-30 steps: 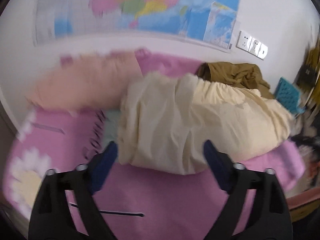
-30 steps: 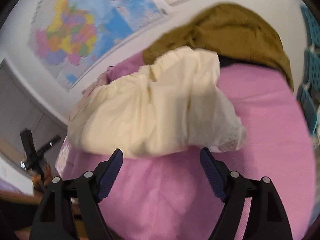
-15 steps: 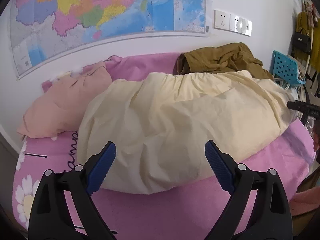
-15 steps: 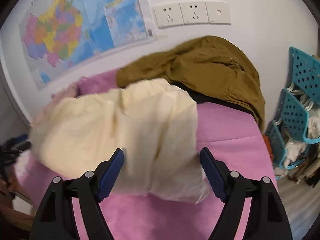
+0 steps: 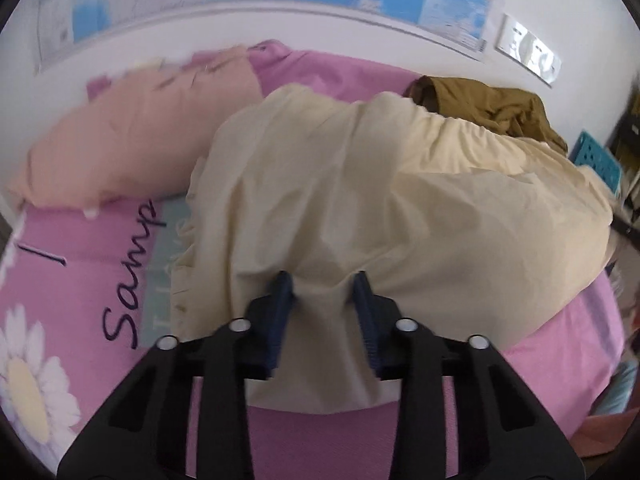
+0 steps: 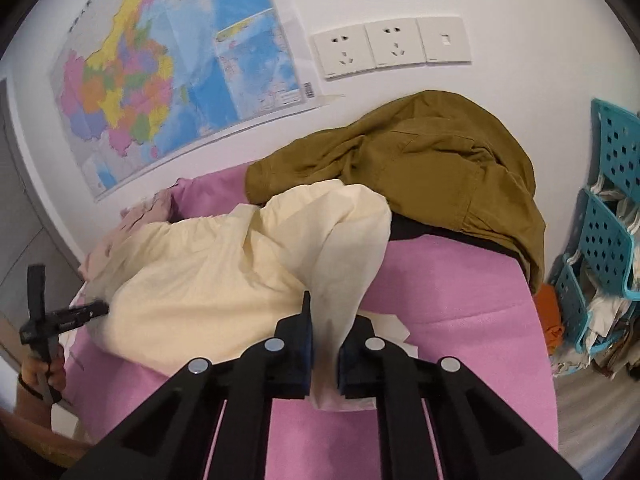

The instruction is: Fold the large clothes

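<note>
A large cream garment (image 5: 380, 184) lies heaped on the pink bedspread (image 5: 80, 272). My left gripper (image 5: 323, 292) is at the heap's near edge. Its jaws are closing, and the blue pads pinch a bunched fold of the cream cloth. In the right wrist view the cream garment (image 6: 208, 276) spreads to the left. My right gripper (image 6: 326, 320) is closing on a hanging corner of it, which rises in a taut strip from the narrow gap between the pads. A hand (image 6: 48, 368) grips the other tool's handle at the far left.
An olive-brown jacket (image 6: 432, 168) is piled against the wall behind the cream garment. A peach pillow (image 5: 132, 132) lies at the bed's left. Teal plastic baskets (image 6: 604, 216) full of hangers stand off the bed's right side. A map (image 6: 160, 80) and sockets (image 6: 392, 46) are on the wall.
Both grippers stood wide open short of the cloth. They have since moved onto the cream garment and narrowed around its fabric. The left one also dropped lower toward the bed.
</note>
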